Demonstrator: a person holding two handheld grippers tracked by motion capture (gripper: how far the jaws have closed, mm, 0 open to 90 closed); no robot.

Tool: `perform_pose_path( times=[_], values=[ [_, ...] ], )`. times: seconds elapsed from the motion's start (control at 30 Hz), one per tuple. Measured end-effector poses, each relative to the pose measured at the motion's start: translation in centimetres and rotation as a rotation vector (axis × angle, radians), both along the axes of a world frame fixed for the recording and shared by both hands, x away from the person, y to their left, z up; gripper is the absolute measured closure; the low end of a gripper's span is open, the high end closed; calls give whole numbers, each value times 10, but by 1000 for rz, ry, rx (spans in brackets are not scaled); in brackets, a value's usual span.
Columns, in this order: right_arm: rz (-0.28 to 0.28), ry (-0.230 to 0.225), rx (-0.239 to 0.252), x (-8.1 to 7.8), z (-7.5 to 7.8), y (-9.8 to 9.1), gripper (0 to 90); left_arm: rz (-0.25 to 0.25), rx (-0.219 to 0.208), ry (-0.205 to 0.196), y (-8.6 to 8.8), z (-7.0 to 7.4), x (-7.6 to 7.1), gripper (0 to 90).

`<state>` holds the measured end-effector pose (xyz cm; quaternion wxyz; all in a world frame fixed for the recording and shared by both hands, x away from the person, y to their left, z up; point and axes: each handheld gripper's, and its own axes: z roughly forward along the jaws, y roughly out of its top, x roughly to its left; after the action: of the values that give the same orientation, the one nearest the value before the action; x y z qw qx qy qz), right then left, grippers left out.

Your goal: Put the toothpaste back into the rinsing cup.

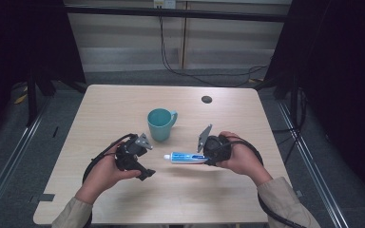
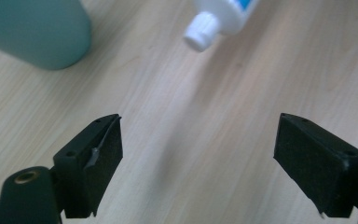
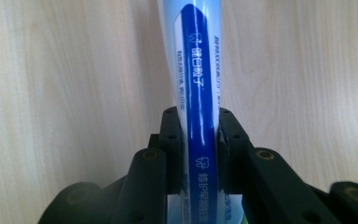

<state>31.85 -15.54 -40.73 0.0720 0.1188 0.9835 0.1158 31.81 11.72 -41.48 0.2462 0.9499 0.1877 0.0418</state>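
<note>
A blue and white toothpaste tube [image 1: 185,157] with a white cap [image 2: 201,31] is held level above the table, cap pointing left. My right gripper [image 1: 208,156] is shut on its tail end; in the right gripper view both black jaws press the tube [image 3: 196,93] near its flat end. My left gripper [image 1: 145,174] hangs open to the left of the tube, a short gap from the cap, with nothing between its wide jaws [image 2: 198,154]. A teal mug [image 1: 160,124] stands upright behind and between the two grippers; its side [image 2: 37,32] shows at the upper left of the left gripper view.
The light wooden table [image 1: 123,104] has a small dark round hole [image 1: 206,99] at the back right. Black cables trail from both grippers toward the near edge. Dark frames and floor rails flank the table.
</note>
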Motion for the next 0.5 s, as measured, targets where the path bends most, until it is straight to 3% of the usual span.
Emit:
perform_pose_path(
  times=[0.07,0.2,0.23,0.47,0.5],
  values=[
    [12,7,0,-1,1,2,756,-48,19,-4,-12,7,0,150],
    [34,-9,0,-3,4,6,756,-75,35,-15,-24,12,-1,150],
    [32,1,0,-4,5,8,756,-97,36,-35,-30,16,-2,153],
    [66,-18,24,-5,10,17,756,-134,41,-56,-47,18,0,191],
    [67,-1,26,-5,11,18,755,-134,41,-56,-47,18,0,191]
  ],
)
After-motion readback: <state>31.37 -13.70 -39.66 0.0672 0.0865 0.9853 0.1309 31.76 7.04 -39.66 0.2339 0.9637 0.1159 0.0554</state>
